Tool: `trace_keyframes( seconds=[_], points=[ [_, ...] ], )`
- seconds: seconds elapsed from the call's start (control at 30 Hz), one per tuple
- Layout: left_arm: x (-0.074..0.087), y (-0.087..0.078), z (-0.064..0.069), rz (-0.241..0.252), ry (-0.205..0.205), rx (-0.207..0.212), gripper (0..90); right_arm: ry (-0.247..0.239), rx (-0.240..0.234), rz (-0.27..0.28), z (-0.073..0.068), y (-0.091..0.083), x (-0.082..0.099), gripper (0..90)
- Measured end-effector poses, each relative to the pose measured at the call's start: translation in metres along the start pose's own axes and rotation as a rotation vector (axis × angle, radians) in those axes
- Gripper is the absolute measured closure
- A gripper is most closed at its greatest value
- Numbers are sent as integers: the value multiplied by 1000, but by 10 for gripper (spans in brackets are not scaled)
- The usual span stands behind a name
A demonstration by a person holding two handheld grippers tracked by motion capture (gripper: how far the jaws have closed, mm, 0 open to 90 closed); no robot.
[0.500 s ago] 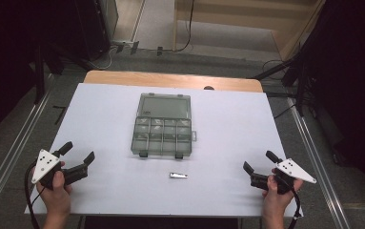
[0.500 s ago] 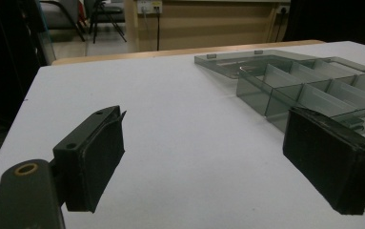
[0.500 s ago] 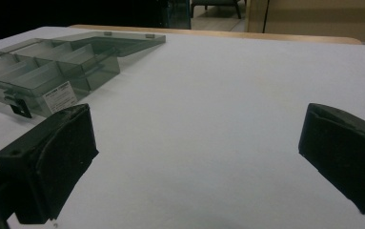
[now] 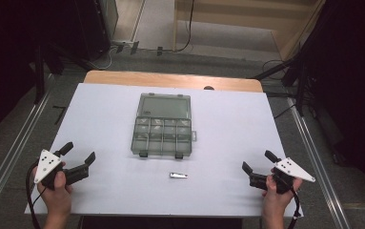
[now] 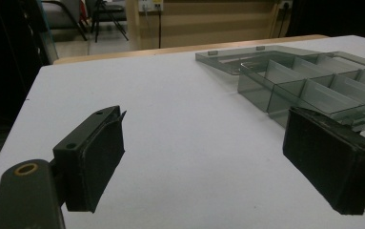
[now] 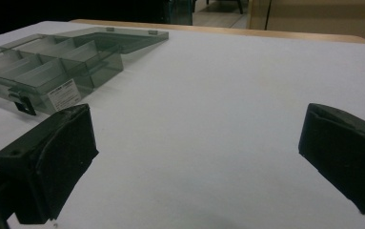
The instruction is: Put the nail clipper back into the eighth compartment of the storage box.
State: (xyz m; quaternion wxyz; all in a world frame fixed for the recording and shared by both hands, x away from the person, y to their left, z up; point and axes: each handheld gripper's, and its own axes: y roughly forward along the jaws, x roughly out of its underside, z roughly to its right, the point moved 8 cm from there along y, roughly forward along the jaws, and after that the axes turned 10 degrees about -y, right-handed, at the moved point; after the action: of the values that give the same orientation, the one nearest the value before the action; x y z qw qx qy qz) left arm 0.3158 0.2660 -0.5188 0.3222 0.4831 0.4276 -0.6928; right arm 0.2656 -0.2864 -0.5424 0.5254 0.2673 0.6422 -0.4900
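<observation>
Two grippers, left gripper [image 4: 79, 155] and right gripper [image 4: 258, 164], rest with jaws spread, grasping nothing; the open compartment box [image 4: 162, 130] looks empty, a small metal piece [image 4: 178, 175] nearby.

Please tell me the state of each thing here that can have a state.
Box: open, lid flat behind, compartments look empty.
Metal piece: flat on table, untouched.
Left gripper: open, holds nothing.
Right gripper: open, holds nothing.
</observation>
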Motion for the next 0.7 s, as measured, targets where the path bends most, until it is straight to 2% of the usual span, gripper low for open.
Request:
trace_keyframes(
  seconds=[0.13,0.37,0.57,0.7],
  points=[
    [0,0,-1,-1,-1,-3,132,-29,-15,-22,-7,1,-4,0],
    [0,0,-1,-2,-3,-13,132,-50,-42,-50,-14,4,-9,0],
    [1,0,-1,-6,1,-19,132,-66,-62,-48,-15,5,-17,0],
    [1,1,-1,-8,5,-19,132,-88,-93,-52,-20,9,-26,0]
  ],
)
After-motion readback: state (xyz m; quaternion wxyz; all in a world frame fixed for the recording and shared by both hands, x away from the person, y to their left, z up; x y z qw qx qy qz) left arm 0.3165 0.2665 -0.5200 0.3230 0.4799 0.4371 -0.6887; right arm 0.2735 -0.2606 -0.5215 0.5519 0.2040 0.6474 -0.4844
